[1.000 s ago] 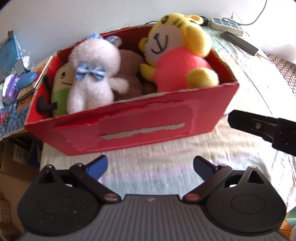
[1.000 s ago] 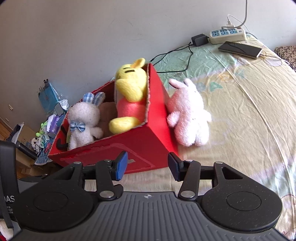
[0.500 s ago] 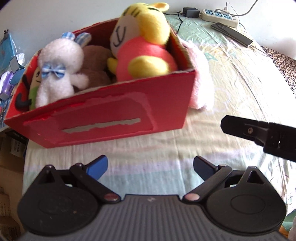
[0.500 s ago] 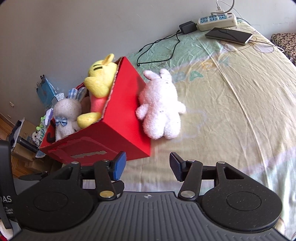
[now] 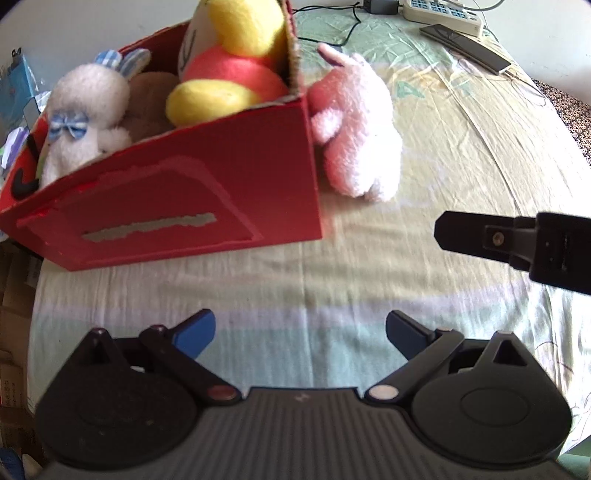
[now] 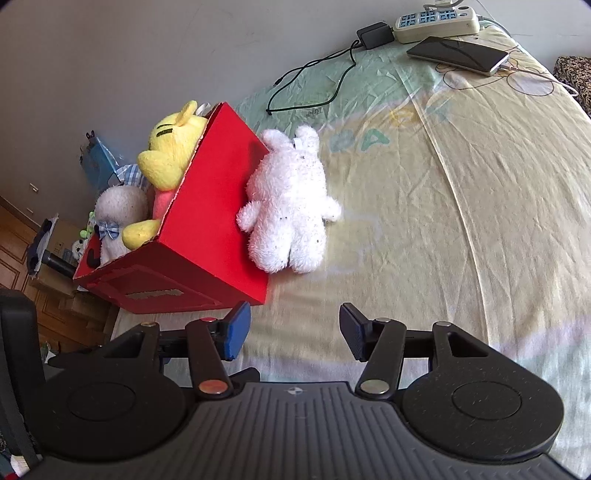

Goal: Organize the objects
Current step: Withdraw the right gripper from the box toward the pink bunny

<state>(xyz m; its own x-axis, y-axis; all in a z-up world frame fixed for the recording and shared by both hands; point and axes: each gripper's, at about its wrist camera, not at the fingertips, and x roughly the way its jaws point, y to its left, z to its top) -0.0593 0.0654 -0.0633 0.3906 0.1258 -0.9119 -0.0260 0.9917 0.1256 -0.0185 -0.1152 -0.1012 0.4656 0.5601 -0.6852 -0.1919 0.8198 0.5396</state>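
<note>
red cardboard box (image 5: 207, 199) sits at the left edge of the bed (image 5: 461, 155), packed with soft toys: a white bunny with a blue bow (image 5: 86, 122), a brown plush (image 5: 149, 99) half hidden behind it, and a yellow tiger in a red shirt (image 5: 236, 62) that rises above the rim. a pink plush rabbit (image 5: 356, 129) lies outside the box, pressed against its right wall on the sheet.

my left gripper (image 5: 299, 332) hangs low over the near edge of the bed with its jaws spread wide and nothing between them; the box stands ahead and to the left of the gap, and the pink rabbit lies ahead and slightly right, well apart from both blue-padded fingers (image 5: 195, 328). my right gripper (image 6: 291, 330) is also parted and empty; in its own view the rabbit (image 6: 288, 206) lies straight ahead of the gap, near but not touching, with the box corner (image 6: 207, 251) just ahead of the left finger. one black finger of the right gripper (image 5: 476, 232) juts in from the right side of the left wrist view, above the sheet and short of the rabbit.

toward the far edge of the bed lie a white power strip (image 6: 436, 18), a black adapter (image 6: 375, 33) with its cable (image 6: 314, 77) trailing over the sheet, and a dark phone (image 6: 458, 53). beyond the left edge of the bed, cardboard boxes (image 5: 14, 295) and blue packaging (image 6: 99, 162) show.
</note>
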